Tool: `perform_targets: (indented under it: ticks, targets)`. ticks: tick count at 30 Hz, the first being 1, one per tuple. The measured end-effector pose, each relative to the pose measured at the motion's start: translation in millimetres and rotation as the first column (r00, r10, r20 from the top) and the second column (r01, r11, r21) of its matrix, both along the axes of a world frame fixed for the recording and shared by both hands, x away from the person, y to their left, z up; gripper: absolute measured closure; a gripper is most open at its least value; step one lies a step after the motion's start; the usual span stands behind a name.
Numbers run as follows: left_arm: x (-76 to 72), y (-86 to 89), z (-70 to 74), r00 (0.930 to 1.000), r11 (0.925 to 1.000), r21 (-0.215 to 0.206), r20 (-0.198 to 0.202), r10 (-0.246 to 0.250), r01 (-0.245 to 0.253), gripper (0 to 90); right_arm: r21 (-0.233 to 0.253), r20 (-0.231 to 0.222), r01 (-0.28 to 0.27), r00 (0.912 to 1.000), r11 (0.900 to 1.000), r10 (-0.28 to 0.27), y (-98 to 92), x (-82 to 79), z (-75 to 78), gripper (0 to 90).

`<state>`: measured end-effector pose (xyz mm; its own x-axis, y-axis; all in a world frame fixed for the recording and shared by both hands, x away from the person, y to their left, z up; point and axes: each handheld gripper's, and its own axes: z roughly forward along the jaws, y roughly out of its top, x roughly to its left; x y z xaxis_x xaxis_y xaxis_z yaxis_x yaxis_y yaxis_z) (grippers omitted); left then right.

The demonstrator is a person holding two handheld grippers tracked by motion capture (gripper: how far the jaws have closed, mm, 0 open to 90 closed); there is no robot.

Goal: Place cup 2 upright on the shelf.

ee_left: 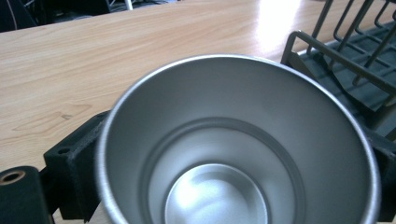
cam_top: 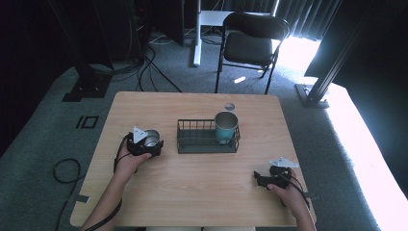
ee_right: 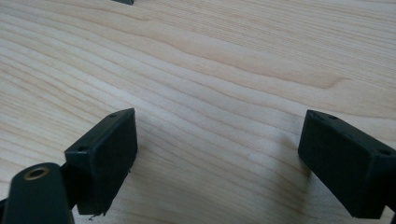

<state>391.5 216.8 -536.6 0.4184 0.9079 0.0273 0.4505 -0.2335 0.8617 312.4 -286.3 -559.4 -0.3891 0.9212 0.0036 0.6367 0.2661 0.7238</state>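
The left tool (cam_top: pixel 150 143) clamps a steel cup (cam_top: pixel 151 138) just left of the dark wire rack (cam_top: pixel 207 143) on the table (cam_top: pixel 202 183). A teal cup (cam_top: pixel 225 127) stands in the rack. The right tool (cam_top: pixel 262 179) rests jaws-apart, holding nothing, near the table's right edge.

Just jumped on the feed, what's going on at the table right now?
A person is working two hand-held grippers at a wooden table. The left gripper has its jaws around a steel cup, just left of the wire rack. A teal cup already stands upright in the rack's right end. The right gripper rests near the table's front right, jaws open over bare wood.
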Motion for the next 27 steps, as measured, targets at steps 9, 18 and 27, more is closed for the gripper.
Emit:
perform_targets:
  ticks: [9,18,27]
  targets:
    - [0.6,-0.2,-0.5,0.9997,0.9998,-0.011,0.02,0.015,-0.015,14.7,0.0,0.0,0.0,1.0,1.0,0.0,0.0,0.0,0.0,11.4]
    - [-1.2,1.2,12.0,0.9989,0.9994,-0.033,0.047,0.01,-0.008,14.9,0.0,0.0,0.0,1.0,1.0,0.0,0.0,0.0,0.0,11.4]
    - [-2.9,-2.0,36.4,0.9974,0.999,-0.042,0.071,-0.012,0.015,14.9,0.0,0.0,-0.008,1.0,1.0,0.008,0.0,-0.2,0.0,11.4]
